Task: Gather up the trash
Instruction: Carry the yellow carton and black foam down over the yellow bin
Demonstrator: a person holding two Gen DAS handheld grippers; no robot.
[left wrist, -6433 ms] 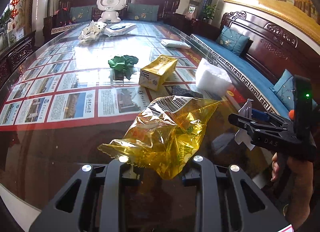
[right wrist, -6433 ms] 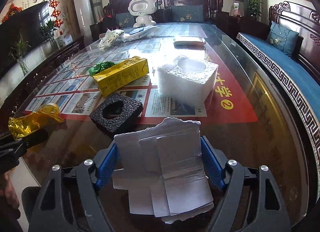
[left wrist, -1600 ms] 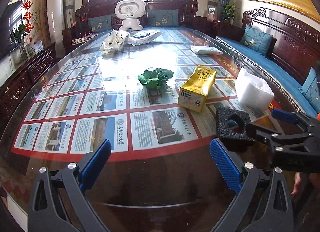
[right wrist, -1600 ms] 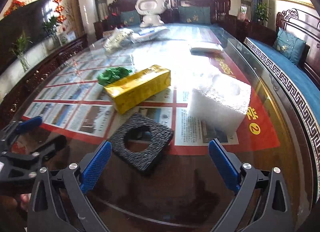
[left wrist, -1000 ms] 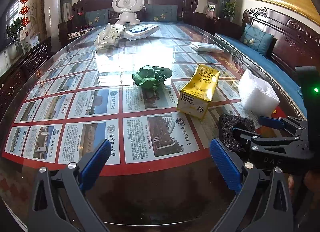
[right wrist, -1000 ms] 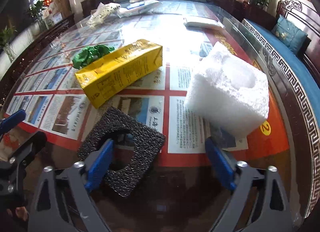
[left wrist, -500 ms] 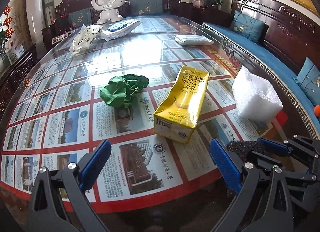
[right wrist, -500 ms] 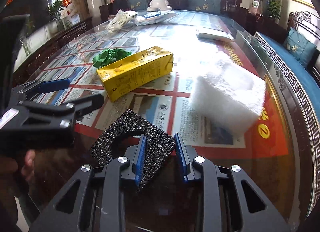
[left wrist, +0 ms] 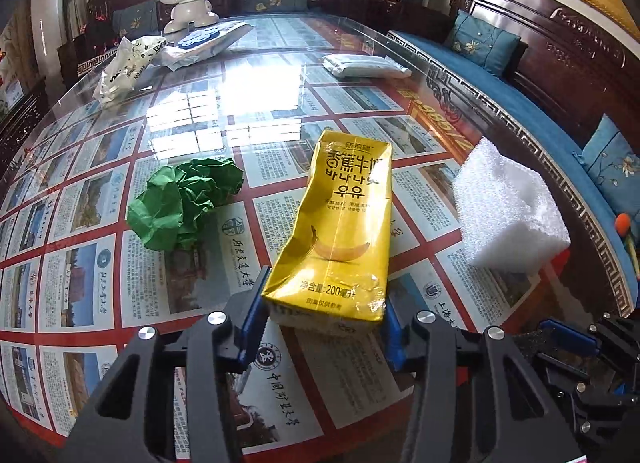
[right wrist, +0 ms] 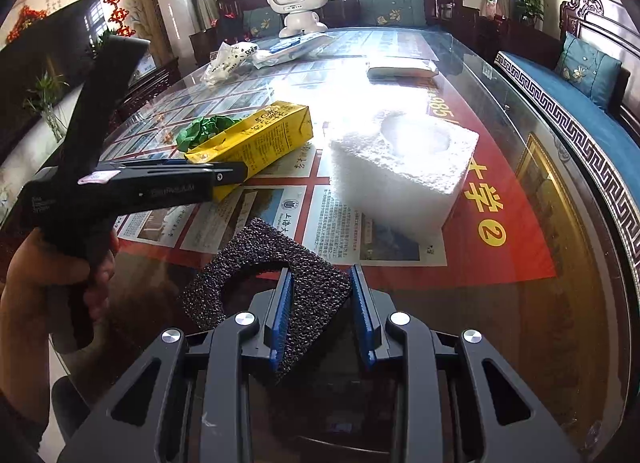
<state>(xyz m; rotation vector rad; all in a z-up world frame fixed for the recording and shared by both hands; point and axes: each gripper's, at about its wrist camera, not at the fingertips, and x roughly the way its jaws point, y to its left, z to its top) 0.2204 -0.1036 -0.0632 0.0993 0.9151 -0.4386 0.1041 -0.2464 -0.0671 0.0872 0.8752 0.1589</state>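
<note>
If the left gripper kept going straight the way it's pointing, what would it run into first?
The left gripper has just been closing, and its fingers already flank the near end of the yellow milk carton. Going on, it would push along that carton; depth beyond is unclear.

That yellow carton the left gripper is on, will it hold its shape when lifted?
Probably not fully: the carton looks dented and creased, so likely empty, light and crushable. Its glossy skin may slip between the left gripper's pads.
</note>
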